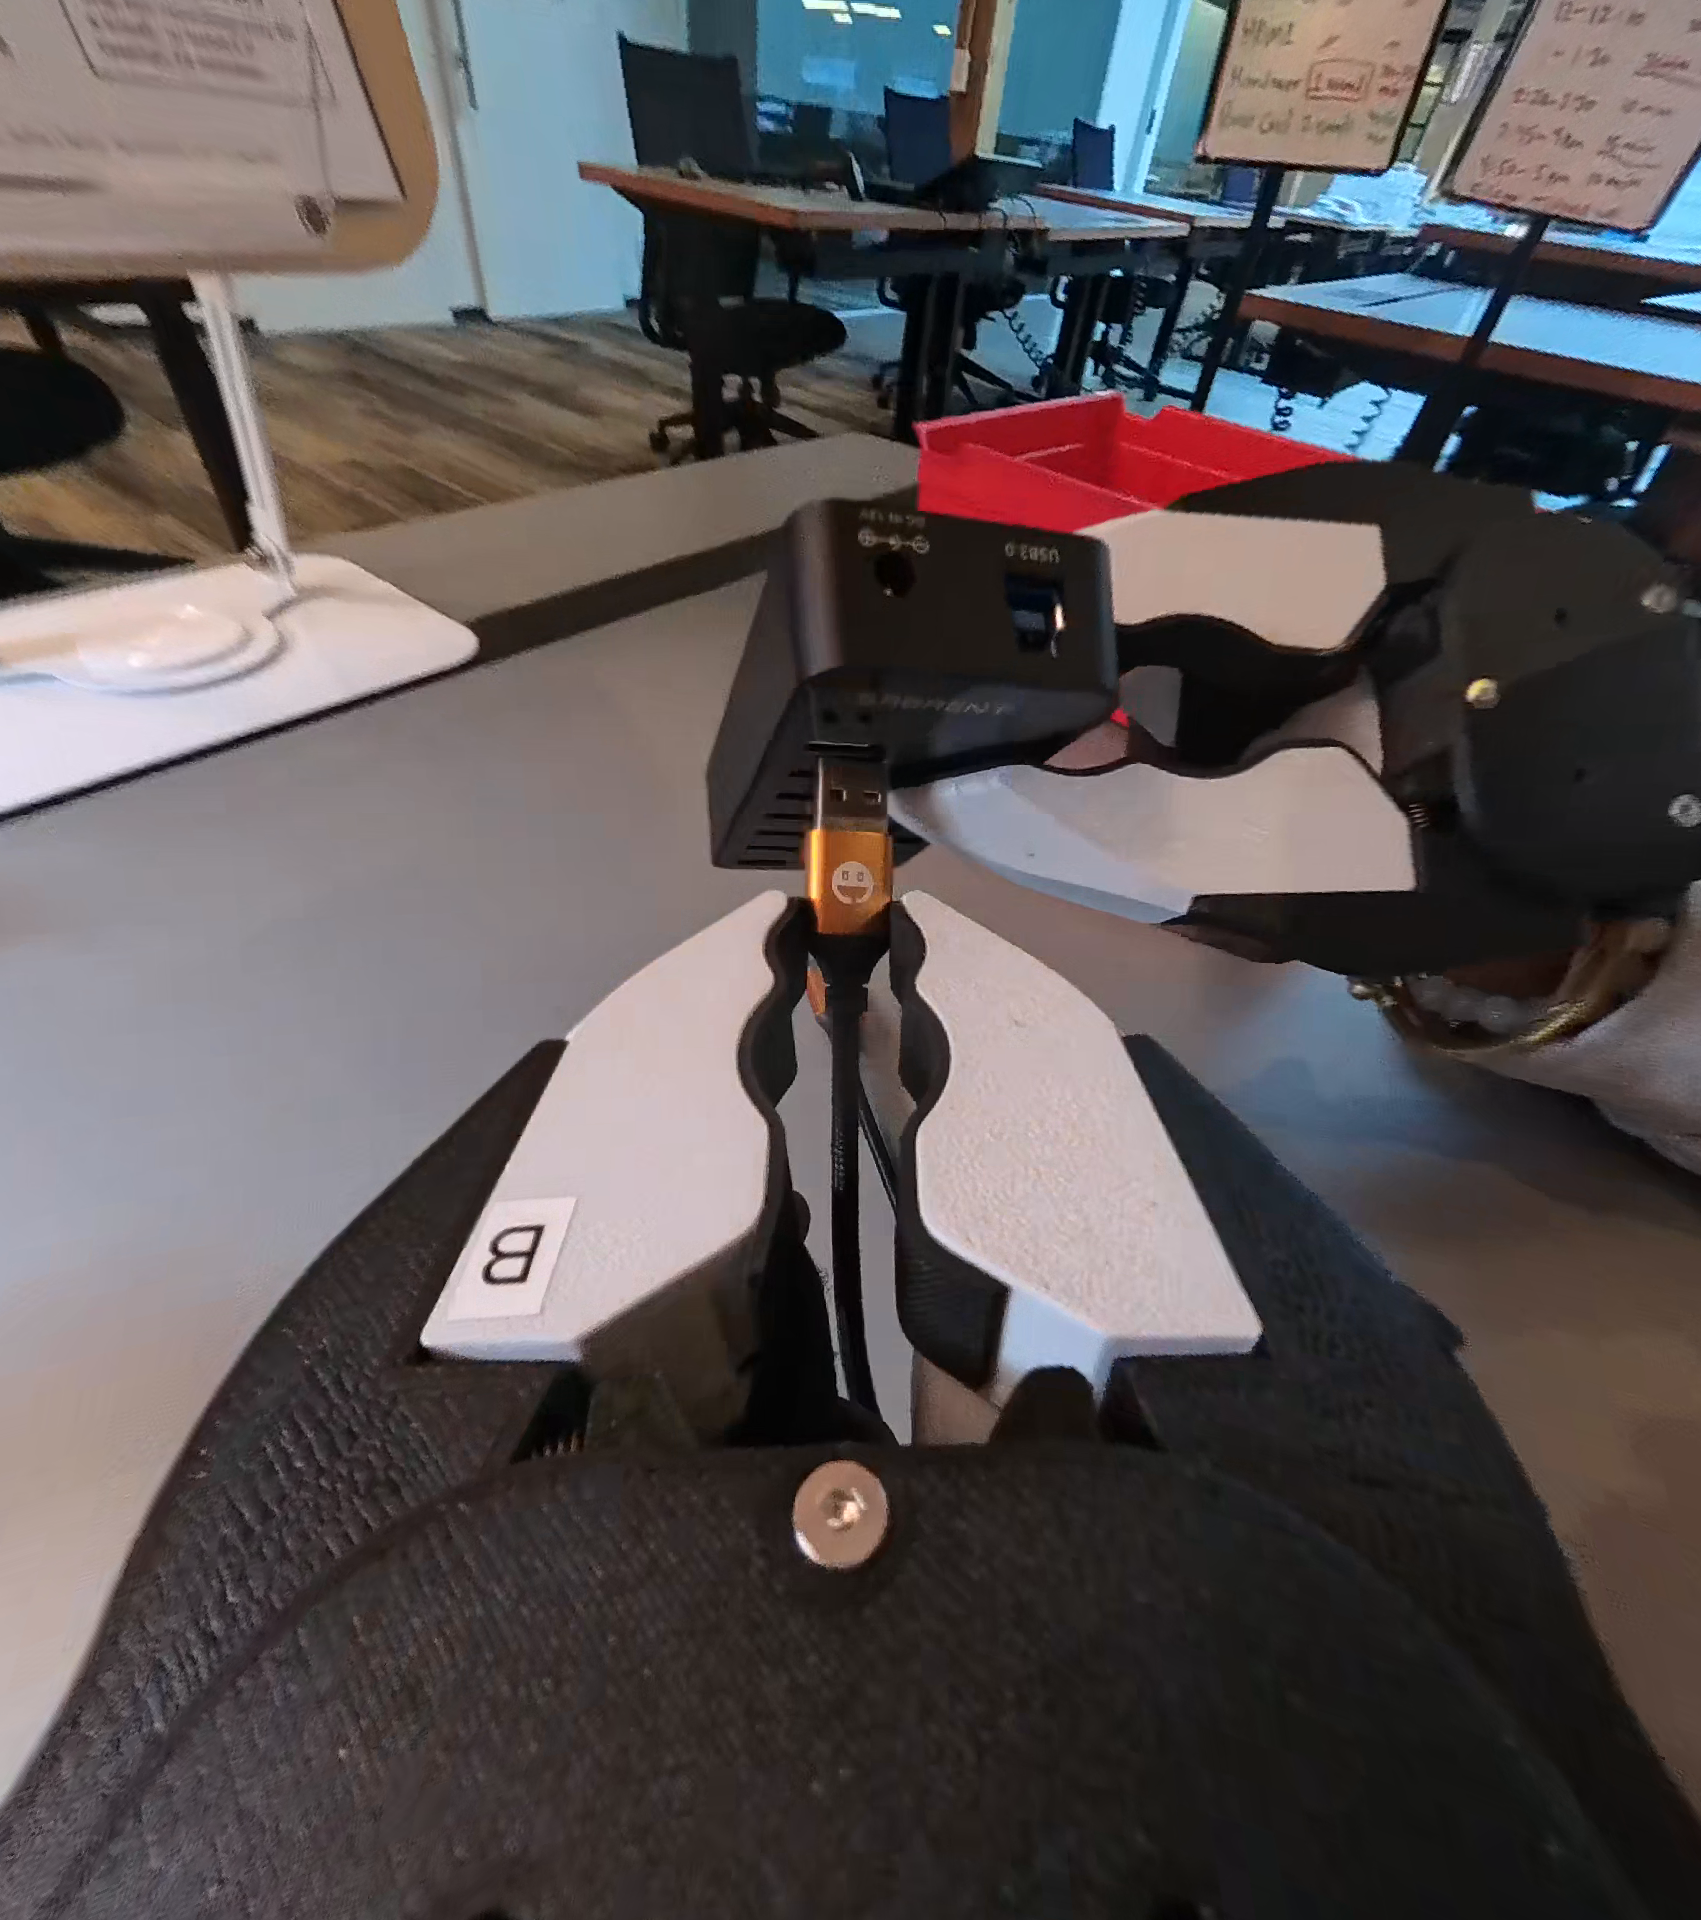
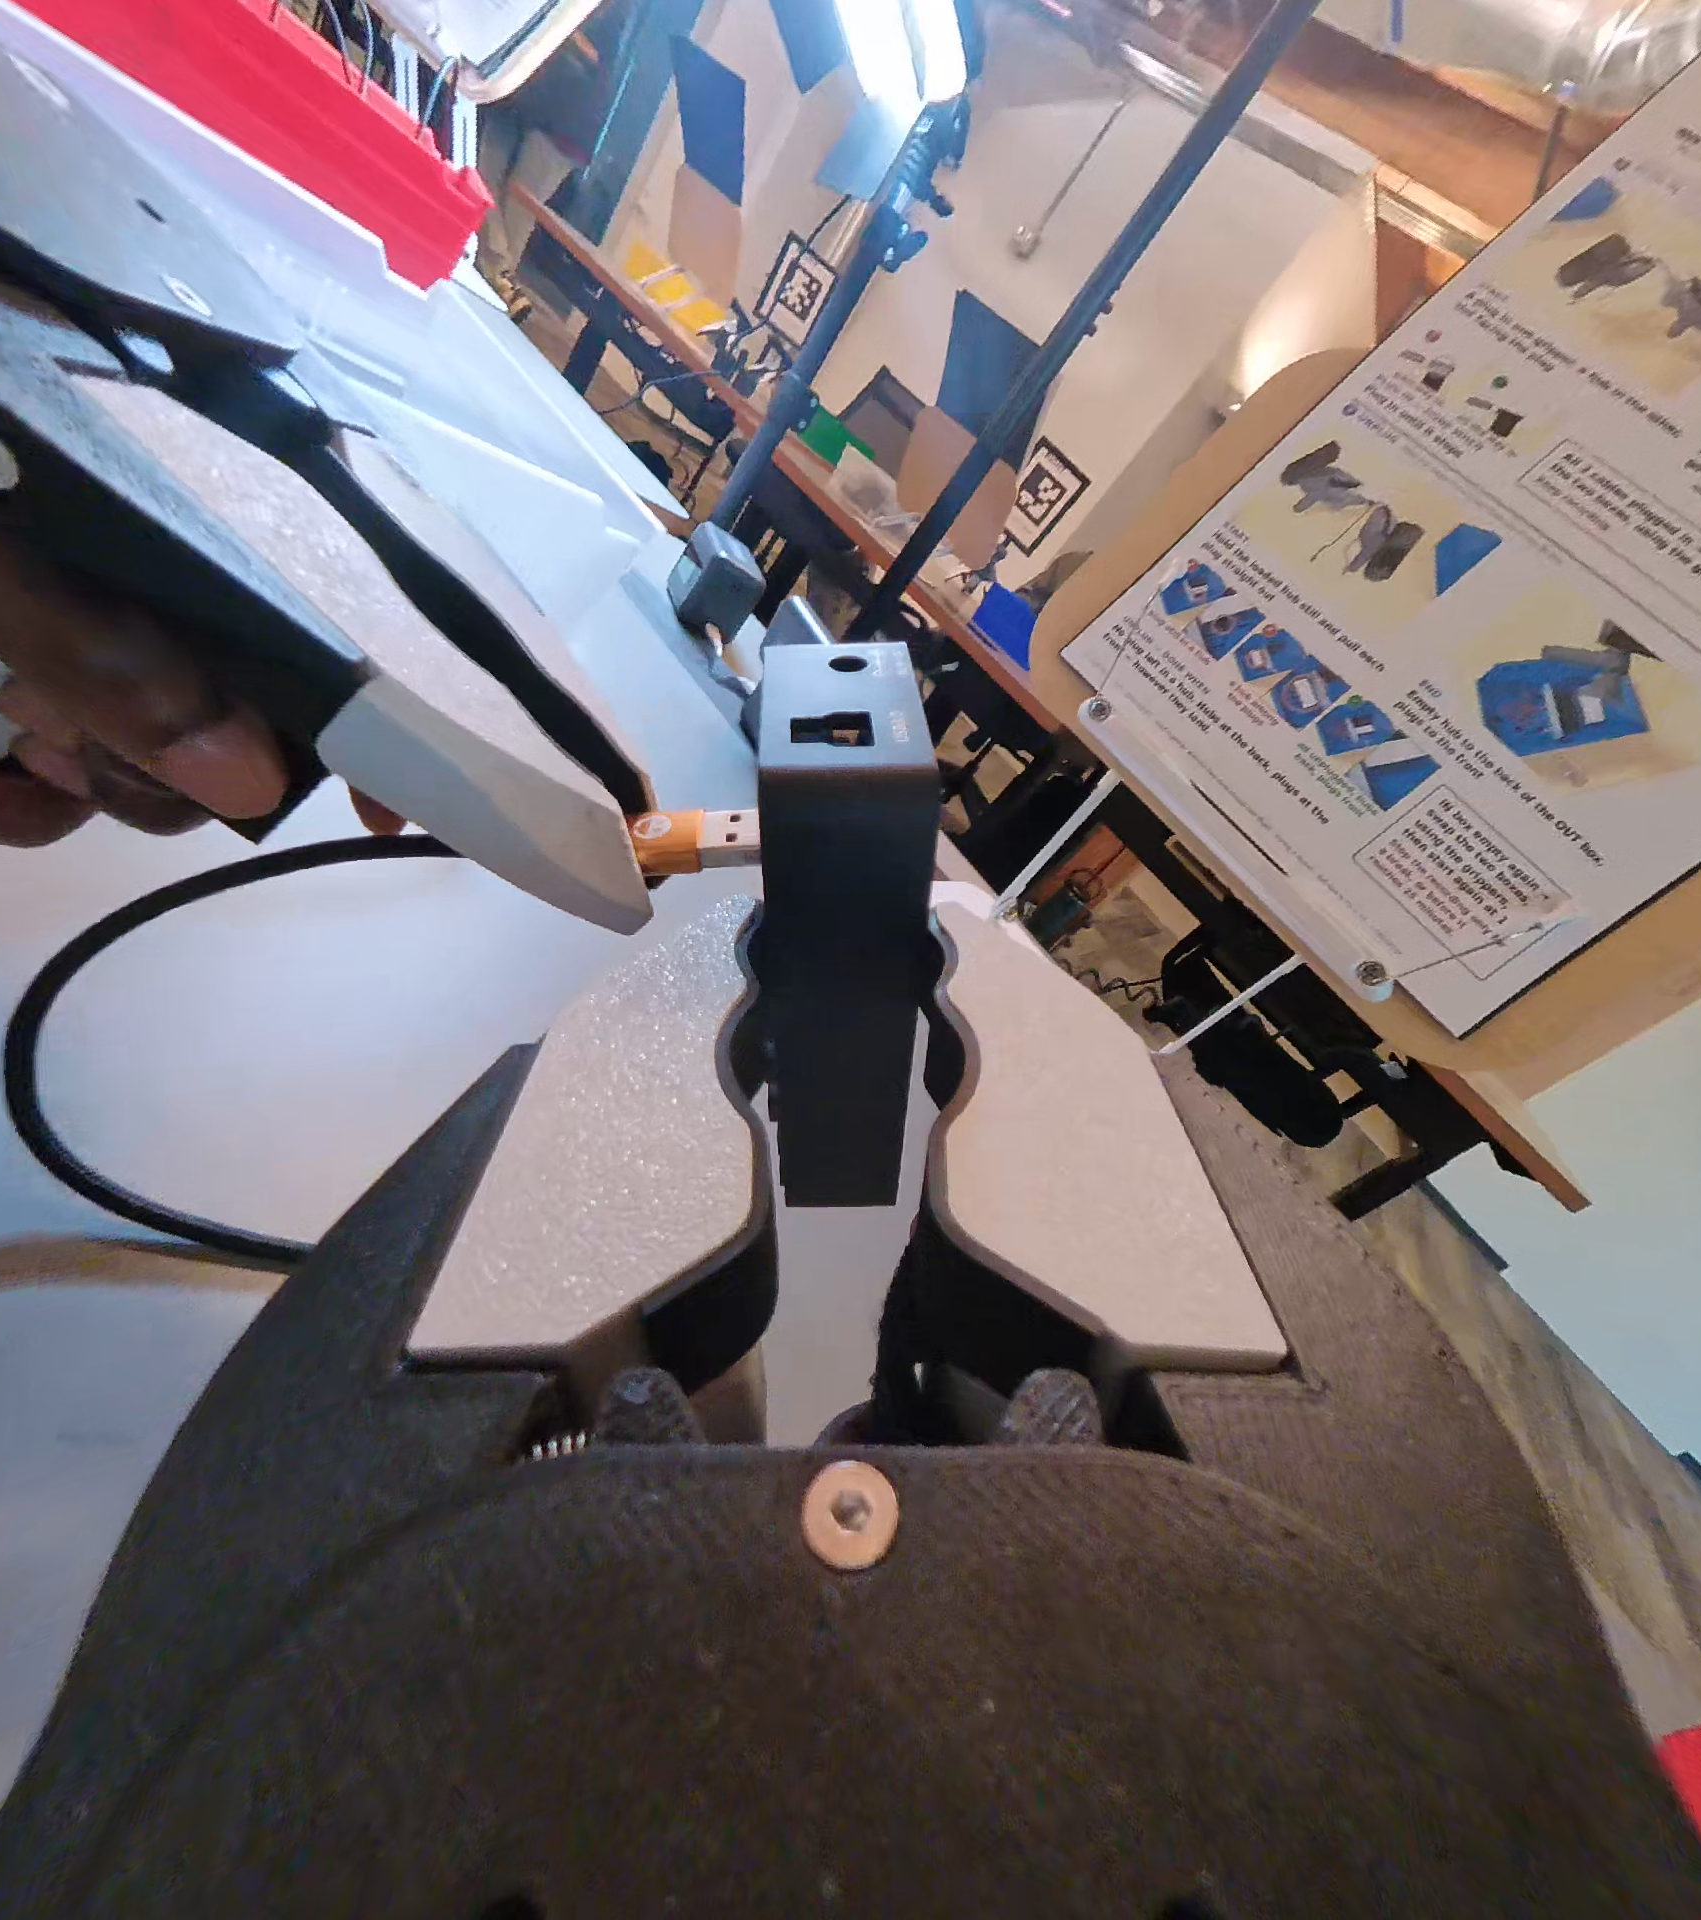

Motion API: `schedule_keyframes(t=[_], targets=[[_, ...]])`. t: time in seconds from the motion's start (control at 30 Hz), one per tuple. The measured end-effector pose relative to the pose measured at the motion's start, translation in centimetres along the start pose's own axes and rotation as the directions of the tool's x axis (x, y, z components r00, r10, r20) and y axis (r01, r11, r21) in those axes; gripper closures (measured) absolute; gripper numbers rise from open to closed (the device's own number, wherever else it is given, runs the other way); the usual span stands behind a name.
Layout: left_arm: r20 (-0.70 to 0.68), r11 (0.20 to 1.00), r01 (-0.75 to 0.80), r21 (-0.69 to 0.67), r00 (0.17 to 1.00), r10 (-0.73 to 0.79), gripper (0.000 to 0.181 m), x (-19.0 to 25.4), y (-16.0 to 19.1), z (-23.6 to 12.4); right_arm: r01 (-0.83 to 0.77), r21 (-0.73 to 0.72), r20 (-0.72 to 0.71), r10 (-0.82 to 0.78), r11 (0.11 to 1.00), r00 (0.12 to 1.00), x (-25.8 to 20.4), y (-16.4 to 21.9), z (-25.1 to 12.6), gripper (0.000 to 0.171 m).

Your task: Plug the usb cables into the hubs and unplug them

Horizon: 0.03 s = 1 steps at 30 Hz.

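The left tongs (image 1: 848, 920) were pinched narrow on the orange sleeve of a USB-A plug (image 1: 847, 831), its black braided cable (image 1: 844, 1174) running back between the two white, grainy fingers (image 1: 664, 1132) with their wavy black rubber edges. The bare metal tip of the plug sat right at a slot on the side of the black USB hub (image 1: 913, 665), apparently just at the mouth or barely entered; most of the metal shell was exposed. The right tongs (image 2: 841, 940) were clamped on that boxy matte hub (image 2: 846, 914), holding it clear of the grey worktop (image 1: 254, 987) and presenting its side to the plug.

To seat it well, the plug probably wanted to stay square to the slot and be pushed straight along its own axis, while the right tongs braced the hub against the push; any tilt would likely jam the thin metal shell on the rim. The grip sat far back on the smooth sleeve, so the plug might pivot under load.

Beyond lay a red plastic bin (image 1: 1116, 457) and, farther left, a white stand (image 1: 202, 644) carrying an instruction board.
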<state>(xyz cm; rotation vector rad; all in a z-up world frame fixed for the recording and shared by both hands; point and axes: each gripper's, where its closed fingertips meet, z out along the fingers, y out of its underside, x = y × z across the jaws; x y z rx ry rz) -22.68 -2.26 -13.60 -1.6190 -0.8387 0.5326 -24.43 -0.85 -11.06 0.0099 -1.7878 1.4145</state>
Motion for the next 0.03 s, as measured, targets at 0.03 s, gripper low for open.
schedule_keyframes(t=[0.03], targets=[[-0.017,1.000,0.029,-0.009,0.999,-0.029,0.166,0.07,0.18,0.05,0.010,-0.009,0.003,-0.010,1.000,1.000,-0.10,0.22,0.10,0.144]])
